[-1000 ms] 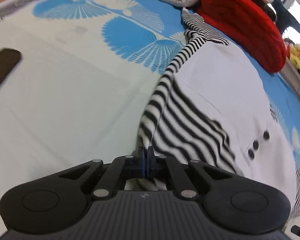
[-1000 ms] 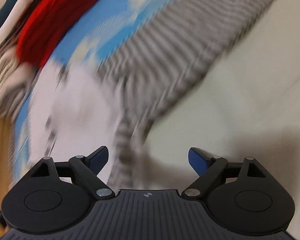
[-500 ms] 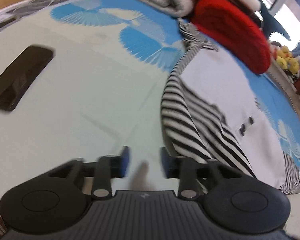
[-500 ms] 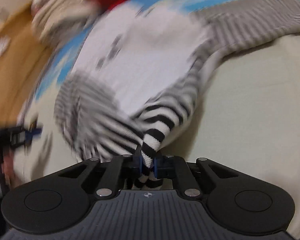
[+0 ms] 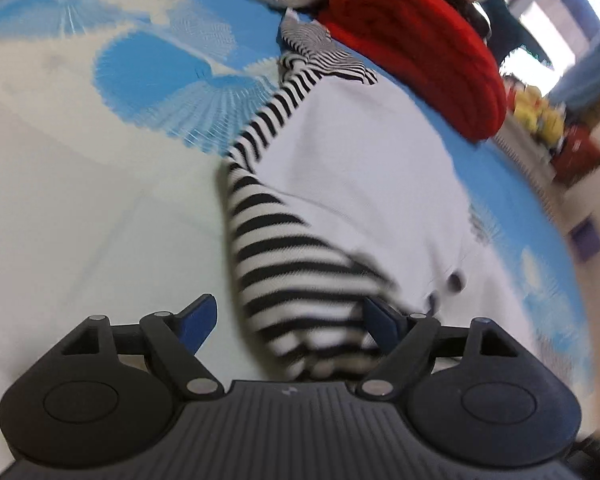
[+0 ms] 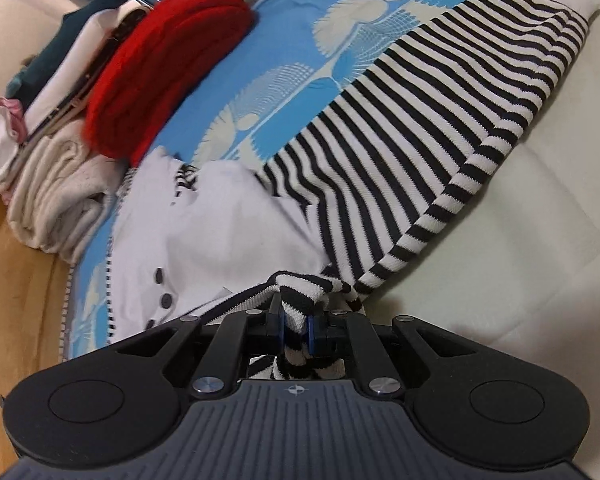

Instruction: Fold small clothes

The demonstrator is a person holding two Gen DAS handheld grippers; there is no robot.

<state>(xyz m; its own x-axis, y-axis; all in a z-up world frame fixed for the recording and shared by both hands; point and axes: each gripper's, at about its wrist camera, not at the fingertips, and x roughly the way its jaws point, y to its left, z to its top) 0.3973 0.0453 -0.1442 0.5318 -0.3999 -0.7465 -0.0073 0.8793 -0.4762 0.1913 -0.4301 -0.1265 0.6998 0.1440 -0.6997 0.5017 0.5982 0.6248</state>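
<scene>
A small white top (image 5: 360, 168) with black-and-white striped sleeves lies on a pale mat with blue fan prints (image 5: 160, 68). My left gripper (image 5: 290, 322) is opening. One striped sleeve (image 5: 284, 264) lies between its blue fingers, and the left pad stands clear of it. In the right wrist view the white top (image 6: 220, 232) shows dark buttons (image 6: 165, 299), and the other striped sleeve (image 6: 420, 120) stretches away to the upper right. My right gripper (image 6: 296, 324) is shut on a bunched striped end of the cloth, low at the near edge.
A folded red garment (image 5: 412, 48) lies just beyond the top, seen as the red garment (image 6: 168, 68) beside a stack of folded clothes and a cream bundle (image 6: 56, 200). Wooden floor (image 6: 16, 300) borders the mat. Yellow toys (image 5: 540, 112) sit far right.
My left gripper let go of the striped sleeve and spread wide, and the sleeve now lies between its fingers. My right gripper went from open to shut on the striped cloth.
</scene>
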